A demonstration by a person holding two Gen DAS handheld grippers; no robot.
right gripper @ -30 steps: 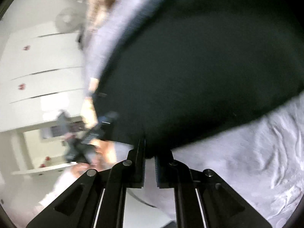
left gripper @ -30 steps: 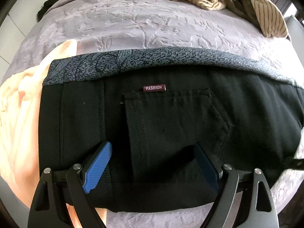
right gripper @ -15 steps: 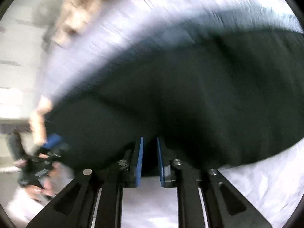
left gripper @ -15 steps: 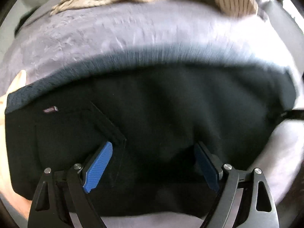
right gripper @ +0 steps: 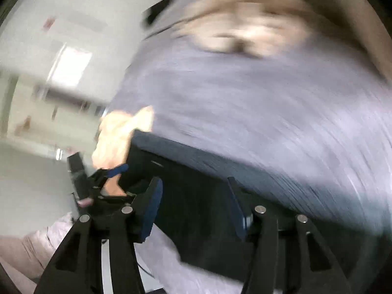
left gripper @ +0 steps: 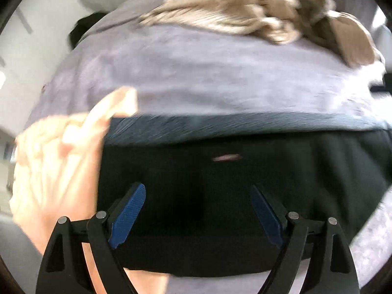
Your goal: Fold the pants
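The black pants [left gripper: 245, 183] lie folded on the lilac bedspread [left gripper: 196, 73], with a patterned grey waistband [left gripper: 220, 125] along the far edge and a small label [left gripper: 226, 157]. My left gripper [left gripper: 197, 196] is open and empty, its blue pads [left gripper: 127, 215] over the near part of the pants. In the right wrist view the pants [right gripper: 208, 208] show blurred, and my right gripper [right gripper: 196, 191] is open and empty above their near edge. The left gripper [right gripper: 107, 174] shows there at the pants' left end.
A peach garment [left gripper: 56, 166] lies under the pants' left end. A striped beige garment [left gripper: 257, 22] is heaped at the far side of the bed. A dark item [left gripper: 80, 29] sits at the far left bed edge. White cupboards [right gripper: 49, 73] stand beyond the bed.
My right gripper has opened and let go of the pants' edge, and has drawn back. My left gripper swung right, then back left, staying open. Both views are motion-blurred.
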